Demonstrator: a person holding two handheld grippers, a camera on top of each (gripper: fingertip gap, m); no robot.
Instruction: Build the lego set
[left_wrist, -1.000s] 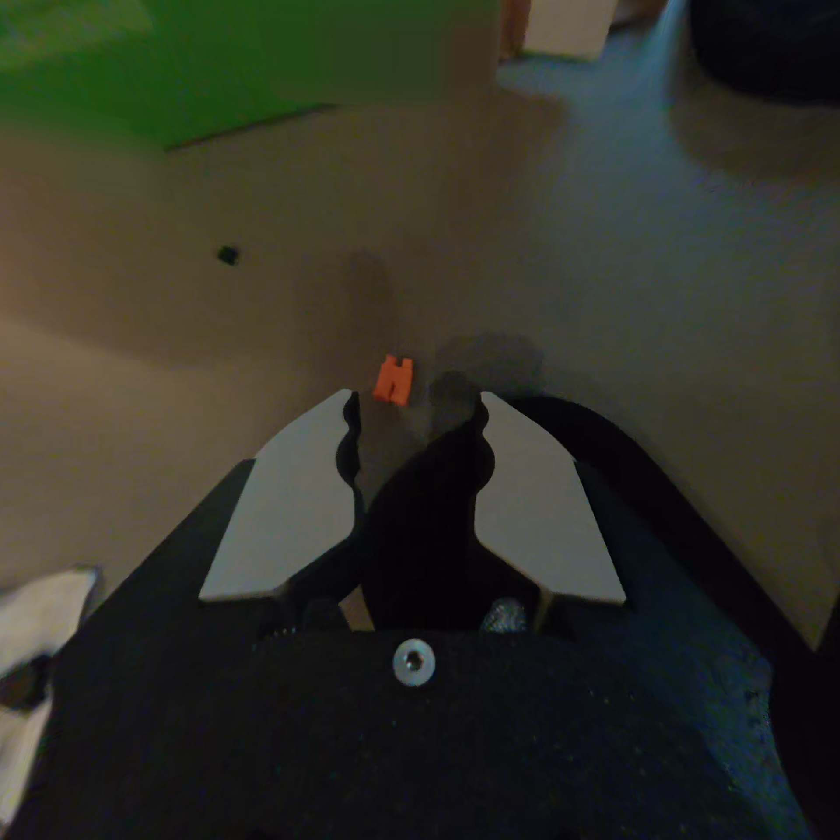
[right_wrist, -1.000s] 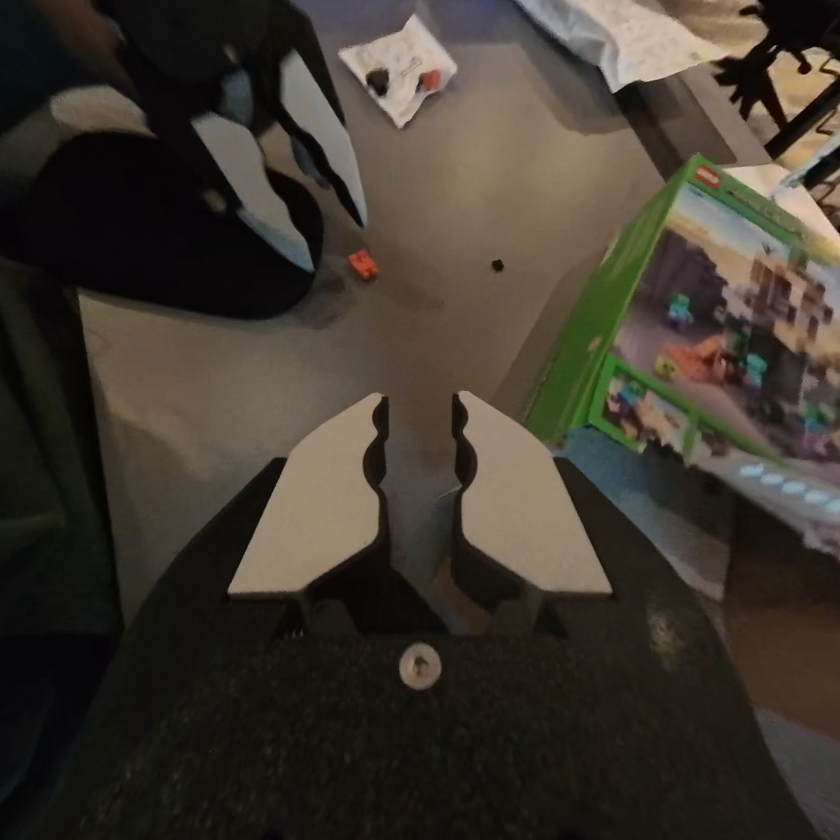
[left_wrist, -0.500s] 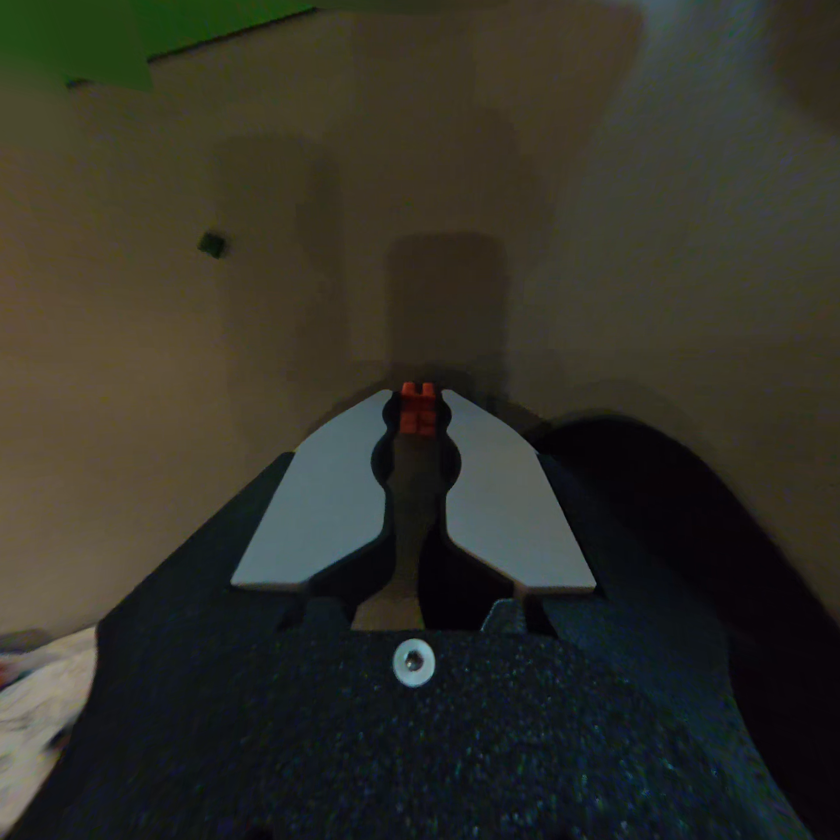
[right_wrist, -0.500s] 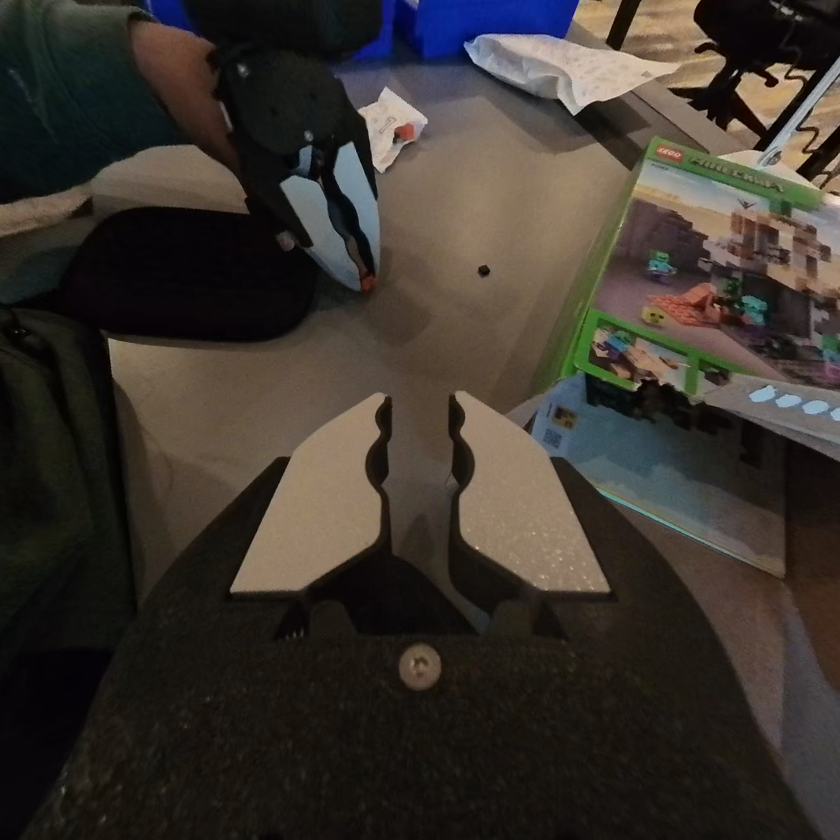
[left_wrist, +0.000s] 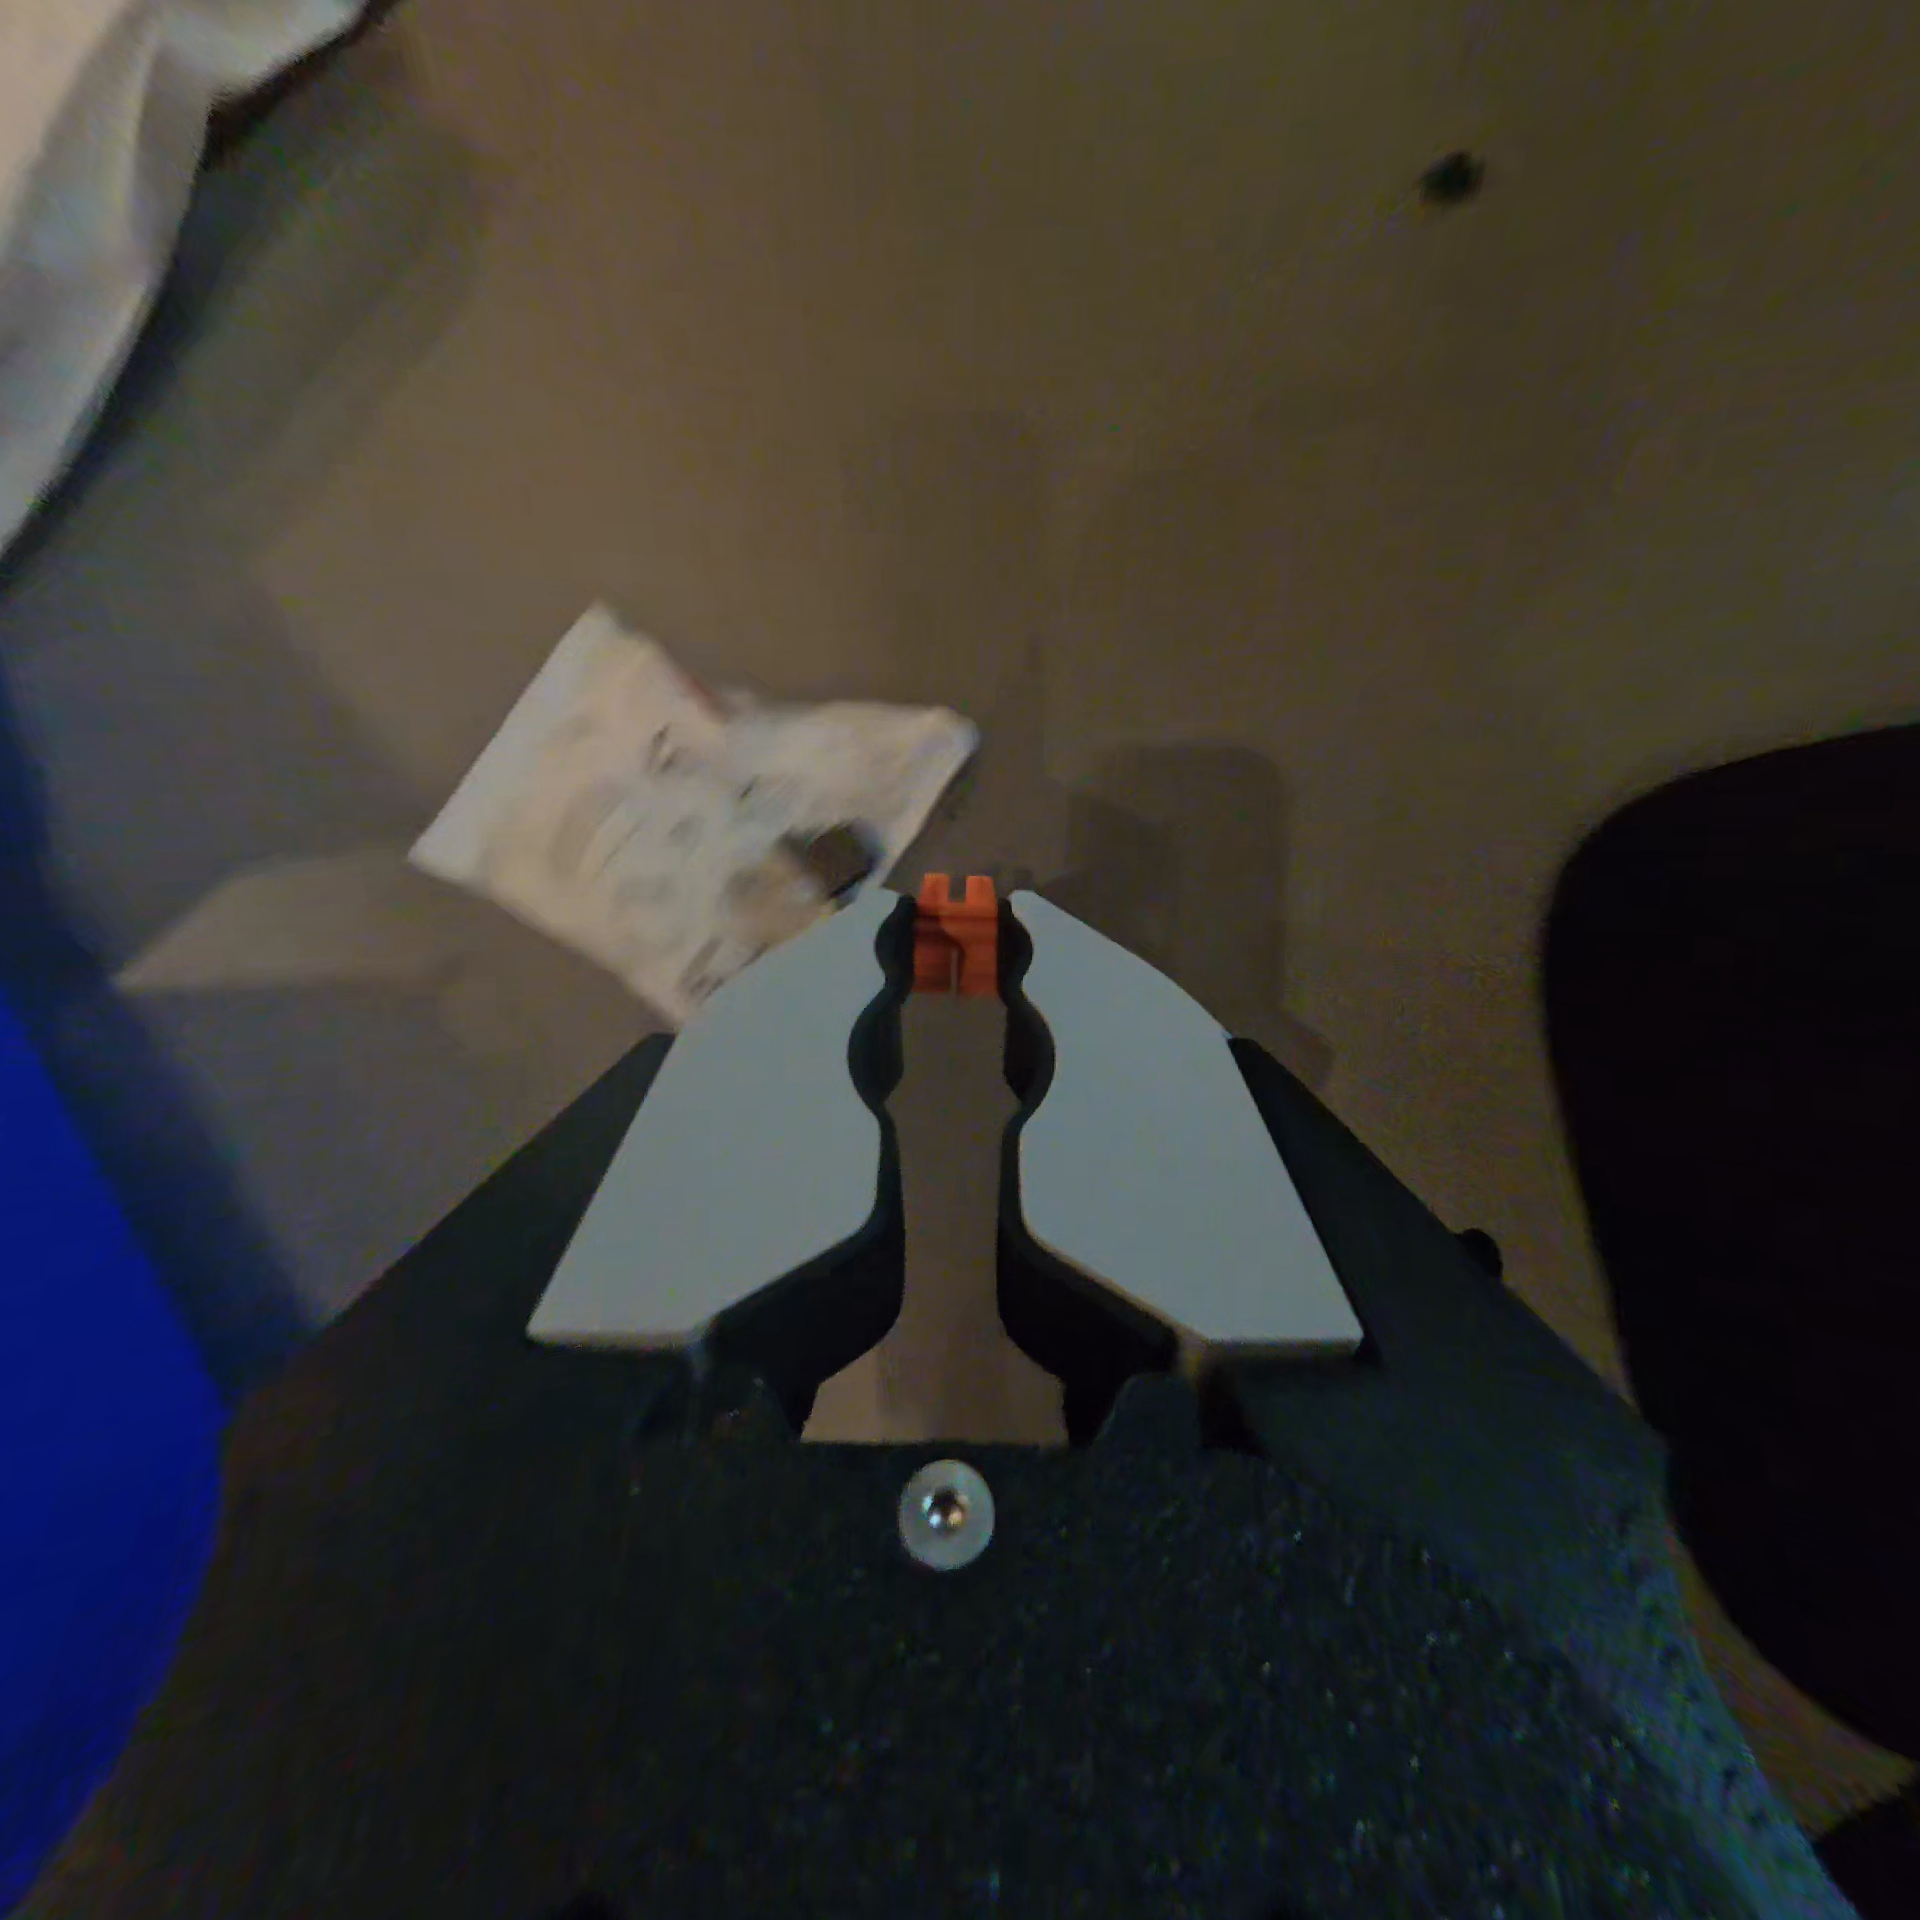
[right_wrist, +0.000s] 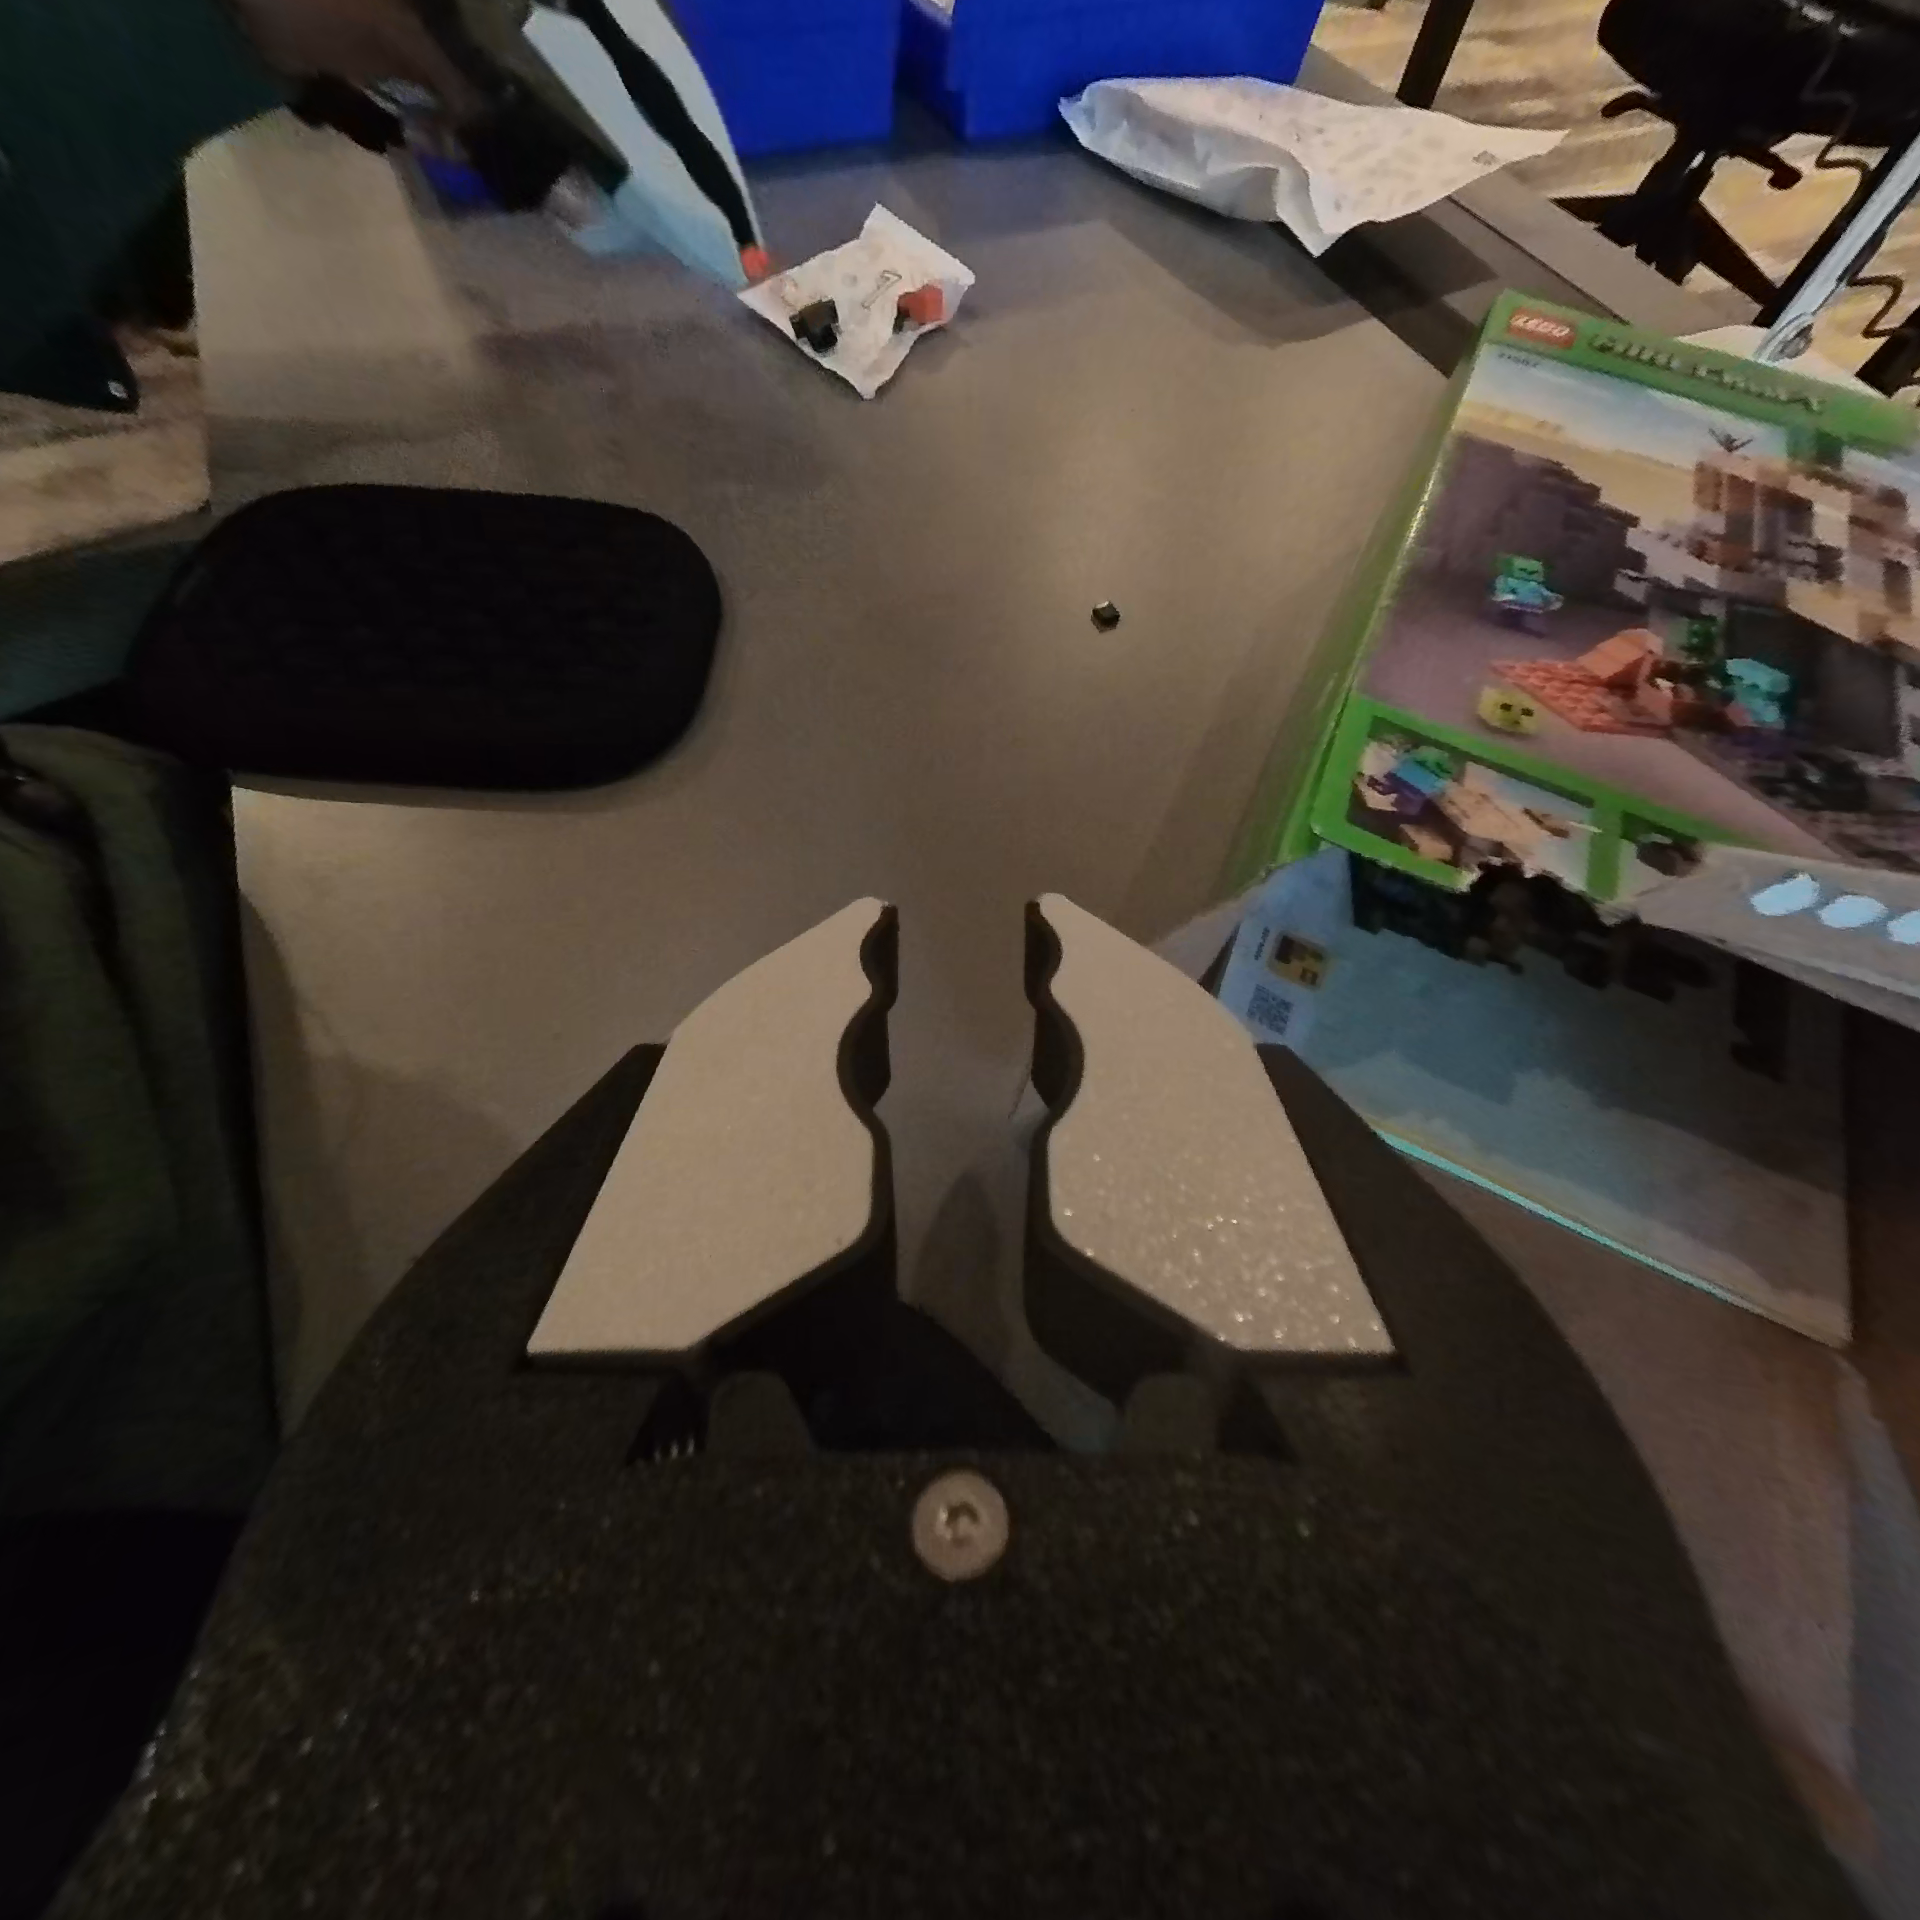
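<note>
My left gripper (left_wrist: 956, 935) is shut on a small orange lego piece (left_wrist: 954, 945) and holds it above the grey table (left_wrist: 1195, 468), just right of a small white parts bag (left_wrist: 665, 810). In the right wrist view the left gripper (right_wrist: 750, 255) shows far off at the bag (right_wrist: 862, 301), which holds a black piece (right_wrist: 812, 324) and a red piece (right_wrist: 923, 303). A tiny black piece (right_wrist: 1104, 615) lies alone on the table; it also shows in the left wrist view (left_wrist: 1449, 179). My right gripper (right_wrist: 961, 925) is open and empty above the table's near part.
The green lego box (right_wrist: 1642, 644) lies at the right on an instruction booklet (right_wrist: 1507, 1122). A black pad (right_wrist: 426, 634) lies at the left. A larger white bag (right_wrist: 1299, 156) and blue bins (right_wrist: 1039, 62) stand at the back. A person's sleeve (right_wrist: 94, 1039) is at the left. My hands' fingertips stand some 35 centimetres from each other.
My left gripper closed on the orange piece, lifted it off the table and carried it away from the black pad to the small parts bag. My right gripper stayed open, shifting only slightly.
</note>
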